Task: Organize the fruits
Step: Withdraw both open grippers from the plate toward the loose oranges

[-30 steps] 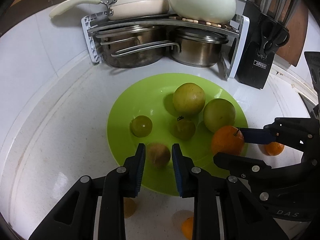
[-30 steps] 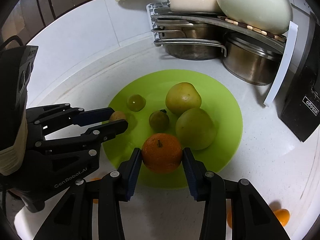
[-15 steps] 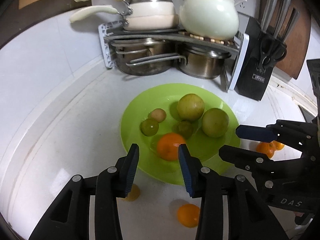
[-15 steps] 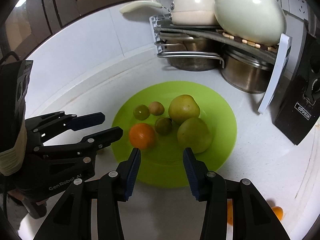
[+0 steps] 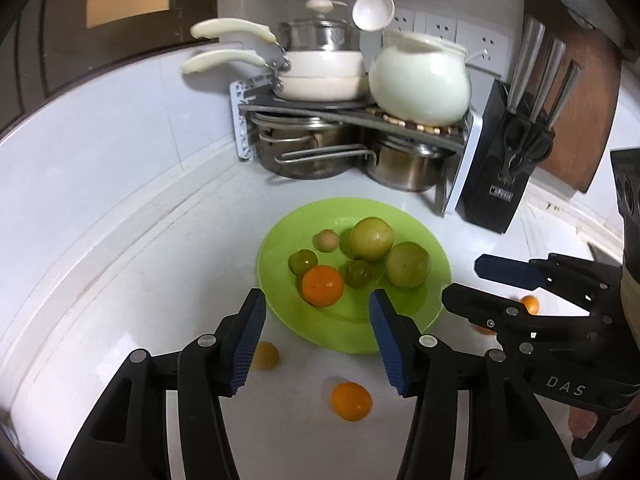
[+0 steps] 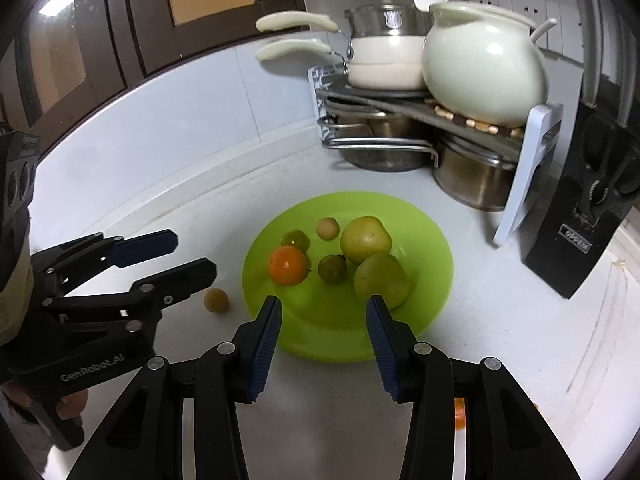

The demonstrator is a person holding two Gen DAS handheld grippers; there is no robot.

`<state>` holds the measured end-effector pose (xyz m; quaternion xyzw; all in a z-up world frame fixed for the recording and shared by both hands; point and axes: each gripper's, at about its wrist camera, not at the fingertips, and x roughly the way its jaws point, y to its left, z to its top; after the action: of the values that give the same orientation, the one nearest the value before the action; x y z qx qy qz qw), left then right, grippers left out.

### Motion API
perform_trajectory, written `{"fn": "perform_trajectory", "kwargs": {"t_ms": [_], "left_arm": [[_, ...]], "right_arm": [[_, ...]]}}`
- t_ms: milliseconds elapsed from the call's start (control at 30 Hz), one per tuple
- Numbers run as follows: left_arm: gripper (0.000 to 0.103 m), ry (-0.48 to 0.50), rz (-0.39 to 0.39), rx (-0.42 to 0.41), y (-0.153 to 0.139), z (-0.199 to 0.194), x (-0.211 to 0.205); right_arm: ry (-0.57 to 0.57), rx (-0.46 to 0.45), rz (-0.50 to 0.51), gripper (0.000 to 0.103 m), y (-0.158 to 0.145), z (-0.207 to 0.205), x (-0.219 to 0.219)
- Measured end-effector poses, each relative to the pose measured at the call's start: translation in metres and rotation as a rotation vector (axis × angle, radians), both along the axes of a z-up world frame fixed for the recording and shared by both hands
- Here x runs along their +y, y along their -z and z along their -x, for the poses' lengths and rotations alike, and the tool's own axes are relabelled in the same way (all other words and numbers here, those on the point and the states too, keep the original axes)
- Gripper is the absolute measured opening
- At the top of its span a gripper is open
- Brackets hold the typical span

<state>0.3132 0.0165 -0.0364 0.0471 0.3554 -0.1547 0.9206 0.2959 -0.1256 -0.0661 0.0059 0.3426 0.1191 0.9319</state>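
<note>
A lime green plate [image 5: 436, 240] [image 6: 440, 248] lies on the white counter. On it are an orange [image 5: 322, 285] [image 6: 289, 265], two large green fruits [image 5: 371, 238] [image 5: 408, 265], two small green ones [image 5: 303, 261] [image 5: 357, 273] and a small tan fruit [image 5: 326, 240]. My left gripper [image 5: 317, 300] [image 6: 193, 254] hovers above the plate's near rim, its jaws opening with nothing between them. My right gripper [image 6: 323, 305] [image 5: 464, 282] hangs over the near rim too, also opening and empty.
Loose small fruits lie on the counter: an orange one [image 5: 351, 401], a yellowish one [image 5: 264, 355] [image 6: 216, 300] and another orange one [image 5: 530, 304]. A pot rack [image 5: 352, 112] with pans and a white pot stands at the back. A black knife block [image 5: 508, 168] stands to its right.
The left gripper let go of the tan fruit and the right let go of the orange, both now on the plate. Both grippers have drawn back and up, jaws wider.
</note>
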Motion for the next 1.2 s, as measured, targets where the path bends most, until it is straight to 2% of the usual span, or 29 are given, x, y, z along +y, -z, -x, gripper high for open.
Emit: {"fn": "perform_trajectory", "kwargs": {"t_ms": [33, 167, 333, 633, 900, 1200], "left_arm": [[0.056, -0.009, 0.010, -0.005, -0.003, 0.004, 0.001], [0.063, -0.055, 0.028, -0.027, -0.012, 0.020, 0.003], [0.071, -0.097, 0.037, -0.055, -0.018, 0.041, 0.003], [0.077, -0.136, -0.021, -0.127, -0.016, 0.077, -0.009], [0.079, -0.172, -0.038, -0.159, -0.005, 0.099, -0.013], [0.079, -0.200, -0.038, -0.101, 0.022, 0.104, -0.014]], "right_arm": [[0.005, -0.010, 0.001, 0.053, -0.003, 0.003, -0.001], [0.032, -0.054, 0.014, 0.057, -0.013, 0.017, -0.007], [0.079, -0.107, 0.029, 0.067, -0.022, 0.036, -0.018], [0.150, -0.157, 0.083, 0.067, -0.026, 0.072, -0.039], [0.234, -0.136, 0.094, 0.067, -0.014, 0.088, -0.058], [0.238, -0.085, 0.082, 0.067, 0.008, 0.093, -0.065]]}}
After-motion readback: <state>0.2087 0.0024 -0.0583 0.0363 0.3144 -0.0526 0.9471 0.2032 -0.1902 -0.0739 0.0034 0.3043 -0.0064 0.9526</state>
